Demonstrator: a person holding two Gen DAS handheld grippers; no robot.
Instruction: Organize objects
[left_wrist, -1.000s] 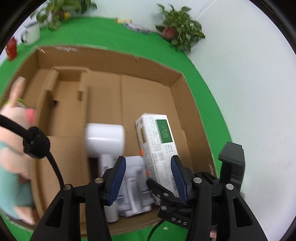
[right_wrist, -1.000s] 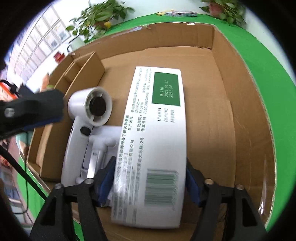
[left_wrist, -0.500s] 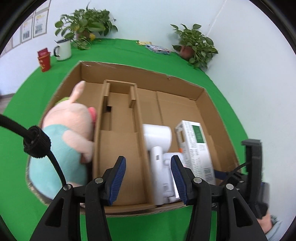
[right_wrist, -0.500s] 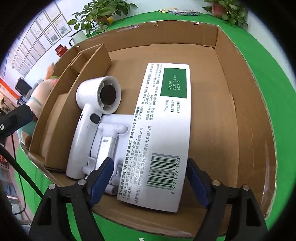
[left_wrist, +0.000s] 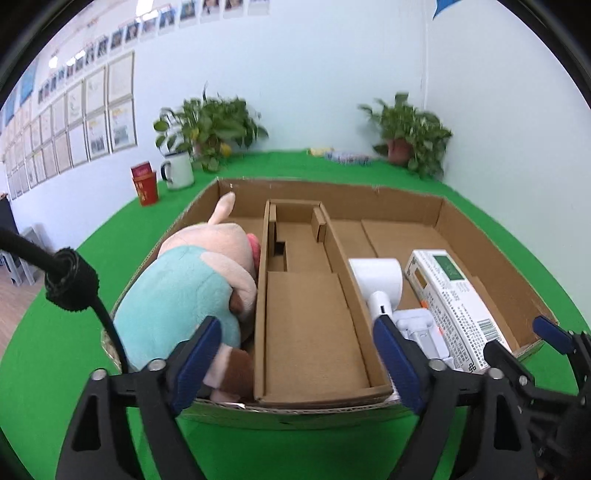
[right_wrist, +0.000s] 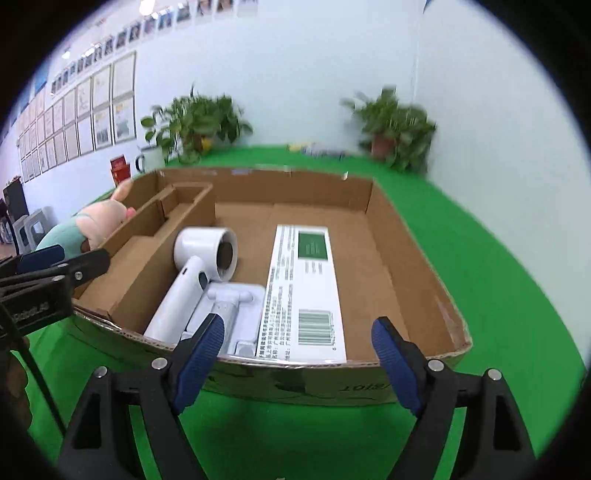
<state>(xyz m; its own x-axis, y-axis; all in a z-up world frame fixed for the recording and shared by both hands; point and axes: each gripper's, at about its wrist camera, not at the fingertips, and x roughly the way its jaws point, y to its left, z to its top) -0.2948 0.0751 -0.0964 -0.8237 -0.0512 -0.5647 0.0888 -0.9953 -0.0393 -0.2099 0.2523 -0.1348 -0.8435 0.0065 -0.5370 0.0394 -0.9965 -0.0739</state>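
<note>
Left wrist: green desk (left_wrist: 55, 362); cardboard box (left_wrist: 491, 258) holds plush pig (left_wrist: 192, 284) left, hair dryer (left_wrist: 380, 280) and white carton (left_wrist: 458, 306) right; left tool (left_wrist: 299, 362) just spread wide, empty. Right wrist: right tool (right_wrist: 299, 354) just widened, empty, now outside the box, off the carton.

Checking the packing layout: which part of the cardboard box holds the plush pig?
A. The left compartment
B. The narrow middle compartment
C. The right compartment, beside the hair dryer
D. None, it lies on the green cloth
A: in the left wrist view the plush pig fills the space left of the narrow middle compartment, while the hair dryer lies to its right.
</note>
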